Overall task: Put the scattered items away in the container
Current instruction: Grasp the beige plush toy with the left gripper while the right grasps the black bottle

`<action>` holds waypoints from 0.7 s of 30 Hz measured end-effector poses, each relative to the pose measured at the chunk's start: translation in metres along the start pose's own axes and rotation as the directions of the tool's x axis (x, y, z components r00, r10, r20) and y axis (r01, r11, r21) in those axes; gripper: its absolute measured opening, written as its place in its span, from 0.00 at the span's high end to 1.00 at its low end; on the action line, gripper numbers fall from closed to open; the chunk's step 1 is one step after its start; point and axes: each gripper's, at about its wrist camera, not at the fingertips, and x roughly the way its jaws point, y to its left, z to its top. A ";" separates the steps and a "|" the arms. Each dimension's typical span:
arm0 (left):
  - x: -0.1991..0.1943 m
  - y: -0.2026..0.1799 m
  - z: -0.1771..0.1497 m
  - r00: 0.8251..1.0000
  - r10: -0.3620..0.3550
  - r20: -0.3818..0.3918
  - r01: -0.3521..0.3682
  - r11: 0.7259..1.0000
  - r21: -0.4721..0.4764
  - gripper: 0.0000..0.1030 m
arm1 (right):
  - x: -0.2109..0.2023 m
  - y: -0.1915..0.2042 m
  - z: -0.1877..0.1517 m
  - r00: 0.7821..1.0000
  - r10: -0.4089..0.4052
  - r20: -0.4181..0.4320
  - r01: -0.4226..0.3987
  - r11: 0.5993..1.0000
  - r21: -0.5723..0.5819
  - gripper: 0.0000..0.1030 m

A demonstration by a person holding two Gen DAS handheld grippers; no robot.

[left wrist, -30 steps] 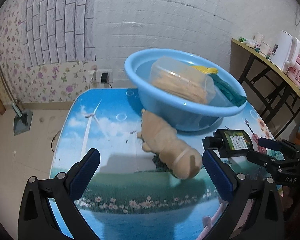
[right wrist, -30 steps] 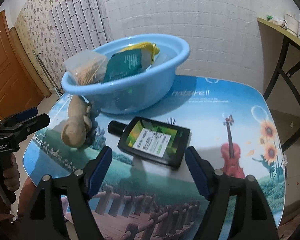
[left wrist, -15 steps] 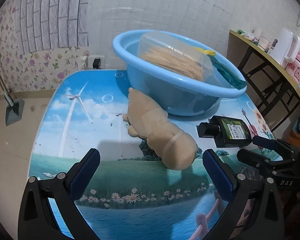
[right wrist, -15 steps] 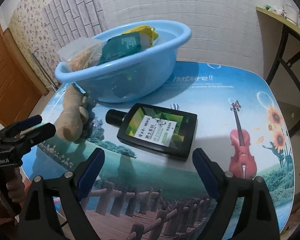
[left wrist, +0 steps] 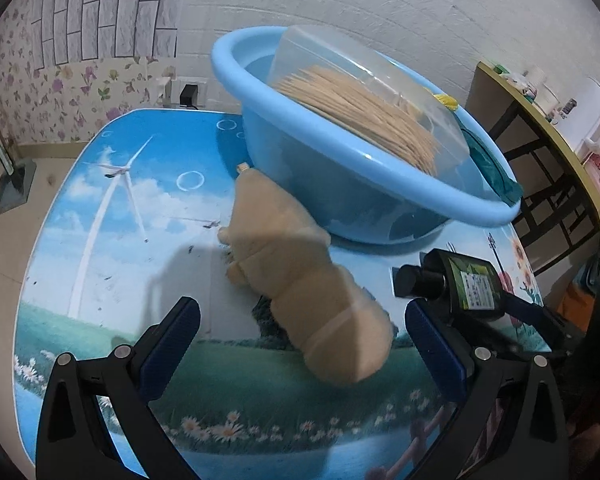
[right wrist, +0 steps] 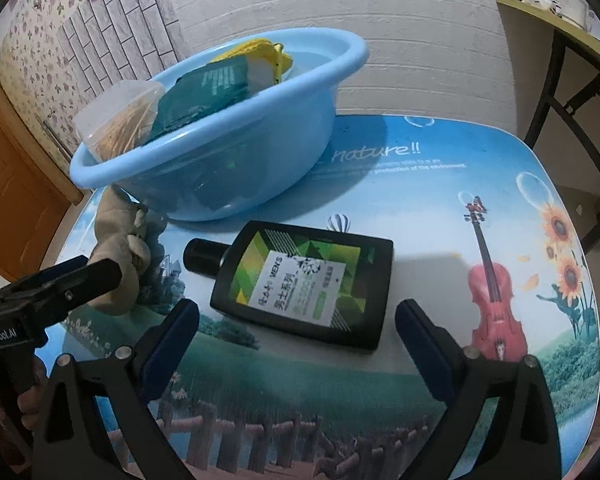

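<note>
A tan plush toy (left wrist: 300, 276) lies on the printed table against the blue basin (left wrist: 340, 168). My left gripper (left wrist: 300, 340) is open, its fingers on either side of the toy's near end, not touching it. A flat black bottle with a green label (right wrist: 304, 280) lies on the table in front of the basin (right wrist: 236, 152). My right gripper (right wrist: 298, 340) is open, just short of the bottle's near edge. The bottle (left wrist: 452, 284) and toy (right wrist: 118, 256) show in both views. The basin holds a clear box of sticks (left wrist: 364, 108), a green packet (right wrist: 204, 92) and a yellow item (right wrist: 260, 54).
The table (right wrist: 440, 184) stands against a white brick wall. A wooden side table with a kettle (left wrist: 596, 116) is at the right. A dustpan (left wrist: 14, 184) stands on the floor at the left. The left gripper's arm (right wrist: 40, 300) reaches in at the right wrist view's left edge.
Both grippers have moved forward and lower. The toy now lies between the left gripper's fingers, and the bottle is closer to the right gripper. Both jaws stayed open.
</note>
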 end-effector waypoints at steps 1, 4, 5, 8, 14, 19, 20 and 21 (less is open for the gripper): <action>0.002 0.000 0.001 1.000 0.000 -0.004 0.000 1.000 0.002 0.00 | 0.003 0.001 0.001 1.000 -0.003 -0.007 0.003 1.000 -0.008 0.03; 0.009 -0.003 0.004 1.000 0.000 -0.021 0.000 1.000 0.009 0.00 | 0.008 0.004 0.002 1.000 -0.022 -0.014 0.021 0.999 -0.033 0.03; 0.011 -0.003 0.005 1.000 0.001 -0.025 -0.001 1.000 0.010 0.00 | 0.010 0.005 0.002 1.000 -0.024 -0.015 0.023 0.999 -0.038 0.03; 0.016 -0.004 0.006 1.000 0.013 -0.027 -0.012 1.000 0.015 0.00 | 0.014 0.006 0.003 0.999 -0.033 -0.017 0.032 0.998 -0.045 0.02; 0.020 -0.005 0.012 0.999 0.043 -0.017 -0.043 0.998 0.035 0.00 | 0.020 0.006 0.006 0.998 -0.062 -0.004 0.062 0.996 -0.067 0.02; 0.021 -0.007 0.008 0.996 0.089 0.016 -0.090 0.992 0.086 0.03 | 0.019 0.008 0.005 0.998 -0.060 0.010 0.061 0.994 -0.091 0.04; 0.021 -0.007 0.007 0.995 0.096 0.021 -0.097 0.991 0.096 0.09 | 0.019 0.008 0.005 0.998 -0.059 0.012 0.060 0.994 -0.096 0.04; 0.020 -0.009 0.006 0.995 0.101 0.026 -0.103 0.989 0.110 0.12 | 0.019 0.008 0.005 0.998 -0.057 0.014 0.058 0.993 -0.098 0.04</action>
